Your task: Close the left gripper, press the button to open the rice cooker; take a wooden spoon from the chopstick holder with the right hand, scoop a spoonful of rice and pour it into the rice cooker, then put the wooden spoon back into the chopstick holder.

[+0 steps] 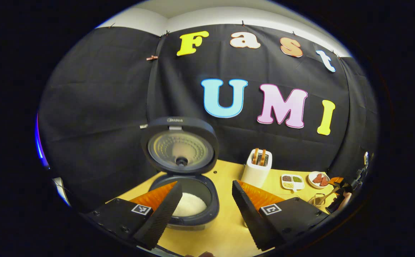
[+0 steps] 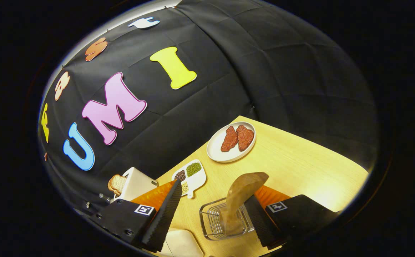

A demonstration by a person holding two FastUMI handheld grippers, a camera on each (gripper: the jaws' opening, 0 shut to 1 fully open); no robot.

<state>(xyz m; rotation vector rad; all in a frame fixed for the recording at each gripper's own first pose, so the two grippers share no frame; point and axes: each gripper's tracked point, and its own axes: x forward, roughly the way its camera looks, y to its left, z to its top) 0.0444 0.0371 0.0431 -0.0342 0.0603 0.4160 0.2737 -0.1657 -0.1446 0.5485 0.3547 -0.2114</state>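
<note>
In the left gripper view, the rice cooker (image 1: 184,192) stands open on the table (image 1: 225,232), white rice inside, and the left hand-held gripper (image 1: 205,200) gapes wide before it. In the right gripper view, the right hand-held gripper (image 2: 214,205) is spread wide, and the wooden spoon (image 2: 241,198) stands in the wire chopstick holder (image 2: 211,221), beside one finger.

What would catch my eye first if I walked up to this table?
Probably the rice cooker, its round lid standing open over white rice at the table's left. Then the wooden spoon standing in a wire holder, and a white plate with two reddish patties.
</note>
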